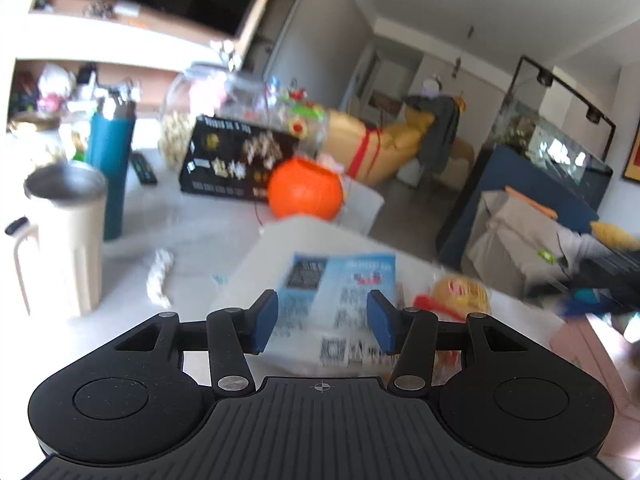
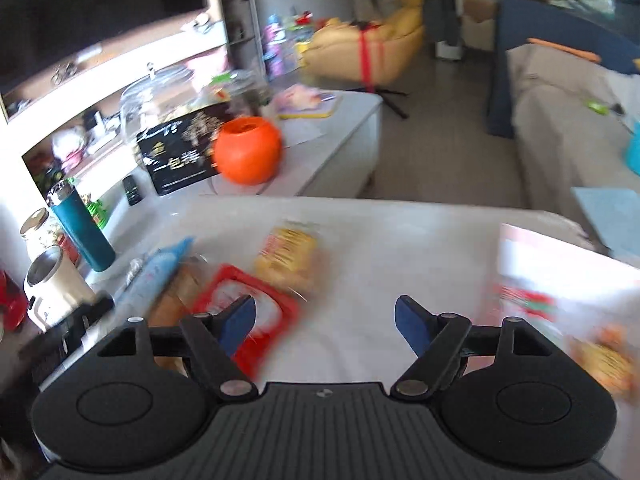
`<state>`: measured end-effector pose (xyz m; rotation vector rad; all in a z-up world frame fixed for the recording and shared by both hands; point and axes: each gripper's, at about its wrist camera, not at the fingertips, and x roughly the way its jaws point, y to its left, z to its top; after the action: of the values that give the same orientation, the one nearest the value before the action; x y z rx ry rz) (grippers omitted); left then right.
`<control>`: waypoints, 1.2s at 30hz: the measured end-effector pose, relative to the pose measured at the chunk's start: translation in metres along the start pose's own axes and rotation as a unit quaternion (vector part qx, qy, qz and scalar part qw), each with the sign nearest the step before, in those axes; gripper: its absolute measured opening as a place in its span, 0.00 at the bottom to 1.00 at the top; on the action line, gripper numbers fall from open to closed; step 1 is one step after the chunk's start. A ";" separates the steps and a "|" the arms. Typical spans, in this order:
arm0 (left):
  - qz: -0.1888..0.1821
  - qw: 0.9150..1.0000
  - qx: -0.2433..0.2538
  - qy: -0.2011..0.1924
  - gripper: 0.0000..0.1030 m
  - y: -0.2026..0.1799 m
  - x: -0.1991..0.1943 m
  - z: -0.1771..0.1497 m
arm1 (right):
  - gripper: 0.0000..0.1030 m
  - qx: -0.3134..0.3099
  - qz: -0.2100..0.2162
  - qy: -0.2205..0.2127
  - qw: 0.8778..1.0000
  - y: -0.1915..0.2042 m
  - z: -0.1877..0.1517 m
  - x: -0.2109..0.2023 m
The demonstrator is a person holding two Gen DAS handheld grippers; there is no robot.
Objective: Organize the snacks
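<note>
Right wrist view: on the white desk (image 2: 400,240), snacks lie scattered toward its left edge. The right claw (image 2: 325,320) is released and empty, seemingly between picks. The left claw (image 1: 322,320), also released, hovers over the blue packet (image 1: 340,280); closing on it looks next.

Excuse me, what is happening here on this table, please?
A person is sorting snacks with a handheld gripper in each hand. The left gripper has its jaws open around a blue snack packet lying on the white table; the blurred view does not show a grip. The right gripper is open and empty over bare table, with a red packet and a yellow packet lying to its left.
</note>
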<state>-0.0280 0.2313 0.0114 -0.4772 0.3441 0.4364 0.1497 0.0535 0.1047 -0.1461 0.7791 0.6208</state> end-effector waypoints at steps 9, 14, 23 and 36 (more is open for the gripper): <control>-0.032 0.999 0.027 0.010 0.53 -0.010 -0.003 -0.002 | 0.68 0.036 -0.058 0.057 0.996 0.038 0.034 0.128; -0.065 0.997 0.030 0.017 0.53 -0.011 0.002 -0.005 | 0.63 -0.015 -0.042 0.067 0.997 0.038 -0.003 0.101; -0.084 0.996 0.002 0.022 0.52 -0.003 0.004 -0.004 | 0.62 -0.043 -0.024 0.096 0.994 0.007 -0.063 0.022; -0.087 0.994 0.043 0.053 0.50 -0.004 -0.025 0.020 | 0.70 -0.017 0.108 0.094 0.990 -0.033 -0.141 -0.076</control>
<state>-0.0431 0.2299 0.0397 -0.4434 0.4187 0.2260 0.0414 -0.0573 0.0538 -0.1530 0.9744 0.8341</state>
